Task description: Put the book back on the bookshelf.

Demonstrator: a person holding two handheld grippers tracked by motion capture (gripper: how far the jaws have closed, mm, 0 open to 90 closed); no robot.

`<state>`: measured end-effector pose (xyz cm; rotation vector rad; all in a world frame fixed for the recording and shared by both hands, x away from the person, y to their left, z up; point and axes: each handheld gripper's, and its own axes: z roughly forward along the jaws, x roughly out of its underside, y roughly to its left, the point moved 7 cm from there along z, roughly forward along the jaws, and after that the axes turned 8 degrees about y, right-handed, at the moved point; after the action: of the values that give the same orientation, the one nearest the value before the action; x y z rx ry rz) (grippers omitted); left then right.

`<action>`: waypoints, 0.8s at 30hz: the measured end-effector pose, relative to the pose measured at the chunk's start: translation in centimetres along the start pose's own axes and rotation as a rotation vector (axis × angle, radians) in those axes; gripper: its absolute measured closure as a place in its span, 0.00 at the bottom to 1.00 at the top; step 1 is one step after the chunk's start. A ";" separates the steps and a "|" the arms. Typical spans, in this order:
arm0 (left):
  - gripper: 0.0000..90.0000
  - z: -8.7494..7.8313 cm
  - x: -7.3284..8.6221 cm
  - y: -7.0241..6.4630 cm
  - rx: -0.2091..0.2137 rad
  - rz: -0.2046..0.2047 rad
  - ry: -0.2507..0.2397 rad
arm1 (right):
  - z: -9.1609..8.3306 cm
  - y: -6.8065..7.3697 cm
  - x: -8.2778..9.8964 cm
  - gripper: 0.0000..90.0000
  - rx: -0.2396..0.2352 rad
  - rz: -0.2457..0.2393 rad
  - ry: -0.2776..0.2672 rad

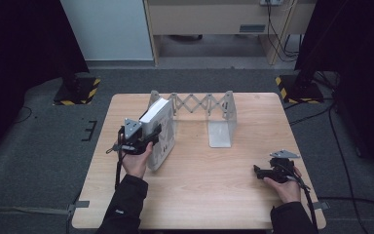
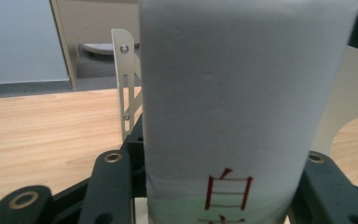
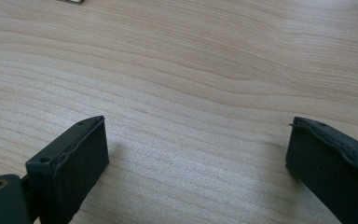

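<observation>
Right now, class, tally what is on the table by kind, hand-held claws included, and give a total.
Books: 1, the white book clamped in the left claw.
Expanding bookends: 1, the metal rack.
Claws: 2, counting the right claw, open.
Total: 4

The table (image 1: pixel 214 195) looks like pale matt wood grain, the expanding rack (image 1: pixel 221 119) like pale matt metal, the book (image 2: pixel 233 93) matt white paper, the right gripper (image 3: pixel 198 163) matt black plastic.

book (image 1: pixel 159 131) left of rack (image 1: pixel 214 114) — touching
</observation>
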<state>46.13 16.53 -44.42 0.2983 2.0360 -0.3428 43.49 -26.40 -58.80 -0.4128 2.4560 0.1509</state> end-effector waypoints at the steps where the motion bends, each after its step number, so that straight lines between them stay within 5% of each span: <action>1: 0.57 -0.1 0.1 0.0 -0.001 -0.003 0.000 | 0.0 0.0 0.0 0.07 0.000 0.000 0.000; 19: 0.56 -1.2 1.9 0.1 -0.018 -0.022 0.018 | 0.0 0.0 0.0 0.07 0.000 0.000 0.000; 24: 0.57 -0.9 2.1 -0.3 -0.033 -0.009 -0.010 | 0.0 0.0 0.0 0.07 0.000 0.000 0.000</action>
<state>44.34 16.66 -45.81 0.2664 2.0320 -0.3150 43.49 -26.39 -58.80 -0.4126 2.4562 0.1513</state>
